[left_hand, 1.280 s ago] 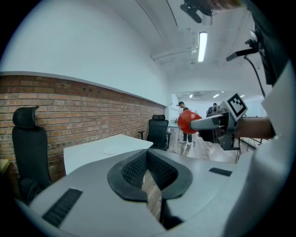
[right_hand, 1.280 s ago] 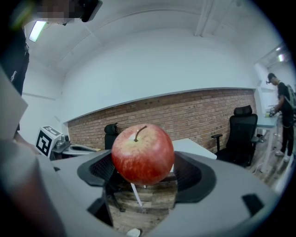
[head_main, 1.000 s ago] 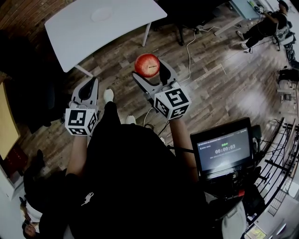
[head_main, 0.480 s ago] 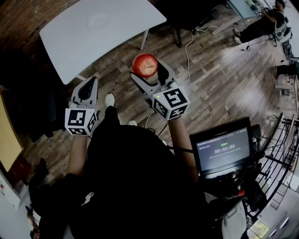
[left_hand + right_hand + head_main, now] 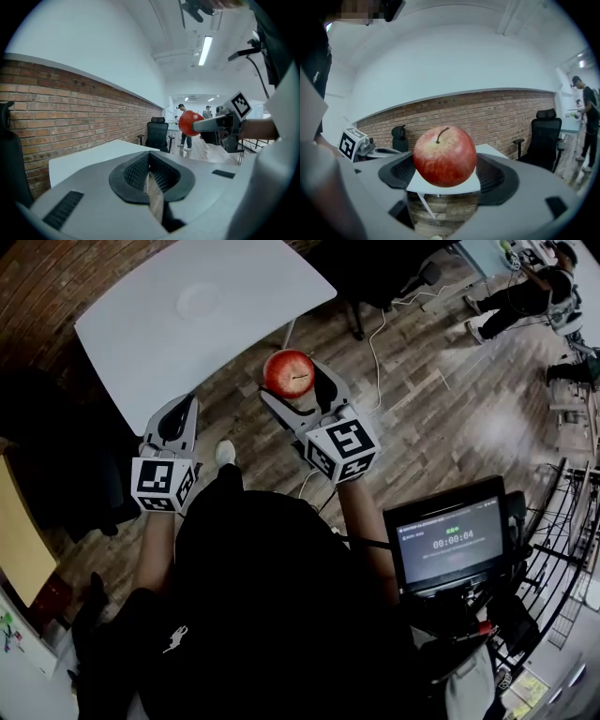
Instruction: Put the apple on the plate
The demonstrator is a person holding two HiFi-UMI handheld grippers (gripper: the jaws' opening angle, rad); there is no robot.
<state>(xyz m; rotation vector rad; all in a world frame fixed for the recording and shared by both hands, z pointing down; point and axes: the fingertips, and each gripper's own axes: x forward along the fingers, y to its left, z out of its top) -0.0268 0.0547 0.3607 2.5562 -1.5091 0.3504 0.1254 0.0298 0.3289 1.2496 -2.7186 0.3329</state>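
A red apple (image 5: 287, 370) sits between the jaws of my right gripper (image 5: 295, 382), which is shut on it above the wooden floor. In the right gripper view the apple (image 5: 445, 156) fills the middle, stem up, gripped from both sides by the right gripper (image 5: 445, 174). A pale round plate (image 5: 199, 299) lies on the white table (image 5: 131, 334), ahead and to the left of the apple. My left gripper (image 5: 177, 416) hangs lower left, shut and empty; its pads (image 5: 157, 176) meet in the left gripper view, where the apple (image 5: 189, 122) shows at the right.
A small screen (image 5: 450, 542) is mounted at my right side. A white cable (image 5: 379, 334) trails over the wood floor. A person (image 5: 525, 287) stands at the far right. A brick wall (image 5: 70, 112) runs behind the table, with a black office chair (image 5: 158, 133) past its end.
The table and plate have drawn nearer in the head view as I move toward them. The apple stays in the right gripper, and the left gripper keeps its place.
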